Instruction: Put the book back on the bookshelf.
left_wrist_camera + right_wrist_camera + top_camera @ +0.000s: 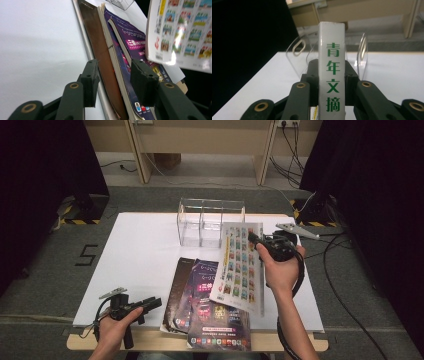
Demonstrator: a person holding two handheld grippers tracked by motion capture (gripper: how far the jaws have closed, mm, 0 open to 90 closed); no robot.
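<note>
High view first: the magazine (239, 266) with the grid of small colour pictures on its cover is off the surface (140, 250), lifted at a slant above the right side of the pile, its upper edge near the clear acrylic rack (210, 222). My right gripper (256, 241) has it by the spine. The right gripper view looks straight along that white spine (331, 75) with its green characters, both pads pressed flat against its sides, so the jaws are clamped on the magazine. I judge that a grip on the spine keeps the pages from fanning open, and keeps the magazine stiff enough to stand on edge in a slot of the rack, whose clear dividers (361, 51) rise just behind it.

Below it lie the other magazines (207, 307), overlapping, the purple-covered one on top and a brown-covered one (100, 55) at the left edge of the pile, their lower ends reaching past the white sheet toward me.

My left gripper (150, 304) hangs low at the near left, just beside the pile, pointing at it. In the left gripper view its jaws stand apart, nothing pressed between the pads, the brown cover's edge lying in line with the gap. I read that as lining up on the next magazine from the side.
</note>
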